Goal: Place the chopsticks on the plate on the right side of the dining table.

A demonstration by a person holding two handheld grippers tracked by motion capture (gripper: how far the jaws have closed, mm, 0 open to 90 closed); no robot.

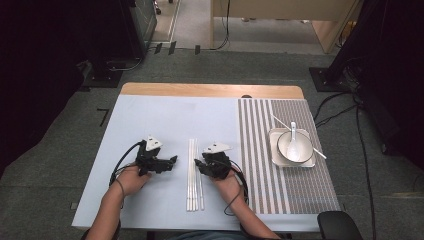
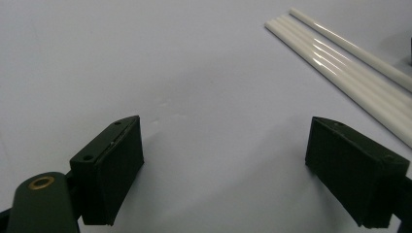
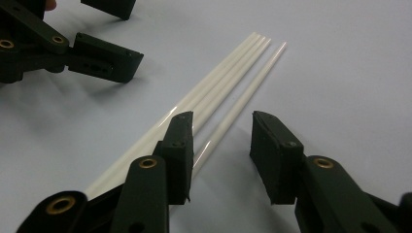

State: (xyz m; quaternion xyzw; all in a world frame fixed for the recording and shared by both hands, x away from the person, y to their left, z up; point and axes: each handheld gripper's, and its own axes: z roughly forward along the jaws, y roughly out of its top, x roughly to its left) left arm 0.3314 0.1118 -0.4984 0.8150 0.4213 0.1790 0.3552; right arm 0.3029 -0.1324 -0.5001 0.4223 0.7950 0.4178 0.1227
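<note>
The right tool (image 3: 221, 145) has its jaws part spread around one white chopstick (image 3: 243, 104), not yet pinching; three more chopsticks (image 3: 214, 92) lie just beside it. The left tool (image 2: 226, 170) gapes wide over the bare pale blue surface (image 1: 160, 125). From above, a striped mat (image 1: 280, 185) carries a tray (image 1: 311, 161), bowl (image 1: 287, 147) and spoon (image 1: 294, 136); grey carpet surrounds it.

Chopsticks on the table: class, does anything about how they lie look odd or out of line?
Yes. Of the white chopsticks, one lies slightly apart from the tight bundle, and the right tongs straddle it without pressing. Another chopstick rests askew across the bowl's tray.
</note>
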